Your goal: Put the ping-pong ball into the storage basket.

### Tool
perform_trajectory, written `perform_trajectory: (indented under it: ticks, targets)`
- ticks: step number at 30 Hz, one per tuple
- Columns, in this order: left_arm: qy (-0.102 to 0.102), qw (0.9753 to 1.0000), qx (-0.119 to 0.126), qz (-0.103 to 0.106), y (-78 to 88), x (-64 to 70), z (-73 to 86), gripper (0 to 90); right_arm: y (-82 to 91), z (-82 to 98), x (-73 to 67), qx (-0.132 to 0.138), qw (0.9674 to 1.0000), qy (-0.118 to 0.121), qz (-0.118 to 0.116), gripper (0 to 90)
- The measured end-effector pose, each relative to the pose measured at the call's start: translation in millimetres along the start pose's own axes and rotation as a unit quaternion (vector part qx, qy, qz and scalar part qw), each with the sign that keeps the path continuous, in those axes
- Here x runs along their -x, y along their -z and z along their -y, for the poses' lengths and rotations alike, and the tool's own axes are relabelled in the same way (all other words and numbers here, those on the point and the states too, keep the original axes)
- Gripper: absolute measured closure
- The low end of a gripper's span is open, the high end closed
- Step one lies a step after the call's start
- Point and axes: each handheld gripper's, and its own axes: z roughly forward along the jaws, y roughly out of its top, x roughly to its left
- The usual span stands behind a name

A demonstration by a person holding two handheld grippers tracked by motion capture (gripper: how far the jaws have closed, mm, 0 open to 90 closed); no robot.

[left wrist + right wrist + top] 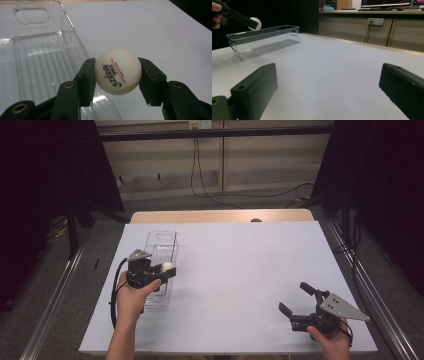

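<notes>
A white ping-pong ball [118,71] with red and black print sits pinched between the two black jaws of my left gripper [167,270]. That gripper holds the ball [167,267] above the right rim of a clear plastic bin [161,251] on the left side of the table. In the right gripper view the ball [257,23] hangs just above the bin [263,41]. My right gripper [296,299] rests low near the table's front right, jaws wide apart with nothing between them; its fingers [254,90] frame bare tabletop.
The table [235,270] has a pale sheet over it, with a wooden edge [220,216] at the far side. Dark curtains flank both sides. Cables hang on the back wall [197,165].
</notes>
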Motion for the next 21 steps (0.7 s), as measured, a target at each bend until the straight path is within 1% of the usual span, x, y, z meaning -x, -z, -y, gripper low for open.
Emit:
perform_trajectory:
  ticks: [2,3,6,8,9,10,12,14,17,19,21]
  targets:
    - [-0.002,1.0,-0.002,0.001,0.4,-0.8,0.0,51.1,0.3,0.3,0.6,-0.002,1.0,0.004,-0.003,1.4]
    - [-0.002,1.0,-0.002,0.002,0.3,-0.9,0.1,51.1,0.0,0.0,0.0,0.0,1.0,0.0,0.0,1.4]
    - [-0.003,1.0,-0.004,0.001,0.6,-1.9,0.0,51.1,-0.1,0.0,-0.1,0.0,1.0,0.0,-0.001,1.4]
    - [0.002,1.0,-0.001,0.001,0.7,-2.0,0.2,51.1,-0.1,0.2,0.0,-0.001,1.0,0.0,-0.004,1.4]
    - [-0.001,1.0,-0.003,0.003,1.5,-3.5,0.1,51.1,-0.2,0.2,0.0,-0.002,1.0,0.0,-0.003,1.4]
    - [0.003,1.0,0.0,0.001,1.3,-3.2,0.3,51.1,-0.2,0.2,0.0,-0.002,1.0,0.0,-0.003,1.4]
    - [-0.003,1.0,-0.003,-0.003,2.8,-5.0,0.2,51.1,-0.2,0.1,-0.1,-0.002,1.0,0.0,-0.003,1.4]
    - [0.004,1.0,0.0,0.0,3.1,-5.5,0.5,51.1,-0.2,0.1,0.0,-0.003,1.0,0.0,-0.006,1.4]
    - [0.0,1.0,-0.002,-0.002,4.3,-7.3,0.6,51.1,-0.7,0.0,-0.5,-0.002,1.0,-0.003,-0.004,1.4]
    - [0.004,1.0,0.0,-0.003,4.8,-7.4,0.6,51.1,-0.8,0.0,-0.5,-0.002,1.0,-0.003,-0.004,1.4]
    - [0.007,1.0,0.003,-0.006,5.0,-7.6,0.8,51.1,-0.9,0.3,-0.1,-0.003,1.0,0.002,-0.006,1.3]
